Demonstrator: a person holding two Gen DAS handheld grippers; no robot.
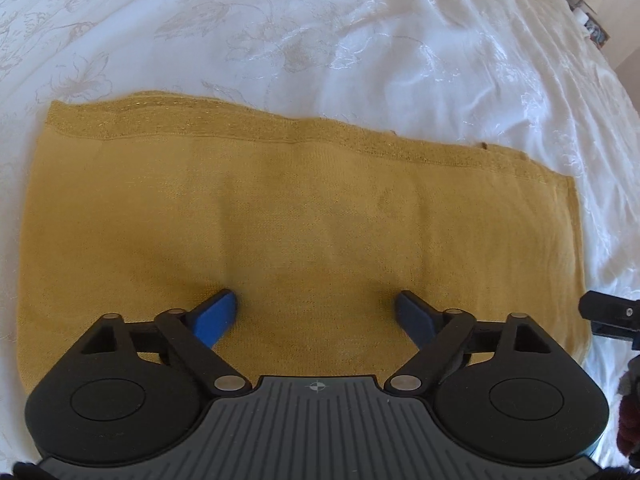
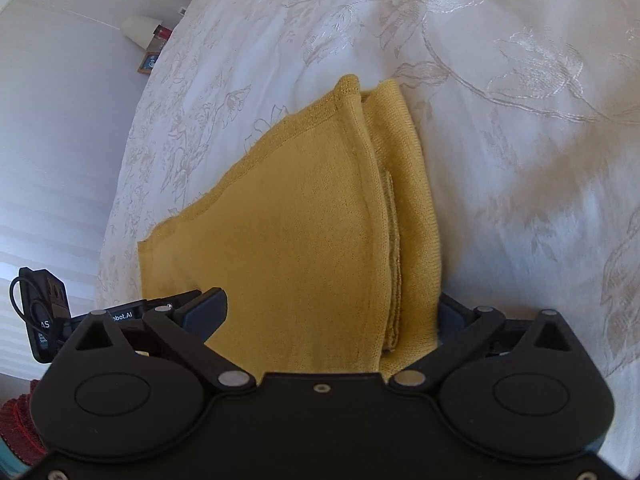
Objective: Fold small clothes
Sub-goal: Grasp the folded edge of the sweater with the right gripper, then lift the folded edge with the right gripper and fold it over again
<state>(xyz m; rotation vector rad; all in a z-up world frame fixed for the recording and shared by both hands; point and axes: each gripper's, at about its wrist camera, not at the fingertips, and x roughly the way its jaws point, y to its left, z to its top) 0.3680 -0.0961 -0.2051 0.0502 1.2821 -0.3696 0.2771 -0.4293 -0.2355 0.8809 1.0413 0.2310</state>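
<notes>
- We are hovering the left gripper (image 1: 316, 308), blue pads spread wide and gripping nothing, over the lower middle of the mustard-yellow knitted garment (image 1: 296, 216), which is lying flat across the centre of the left wrist view.
- The garment's long axis is running left to right there, its ribbed, glittery hem along the upper edge.
- We are straddling the garment's near end with the right gripper (image 2: 332, 312) at the lower centre of the right wrist view, jaws fully apart and closing on nothing.
- Folded layers are stacking at the right side; that gripper looks nearer an edge.
- The white embroidered bedspread (image 1: 320, 32), floral and crinkled, is lying underneath.
</notes>
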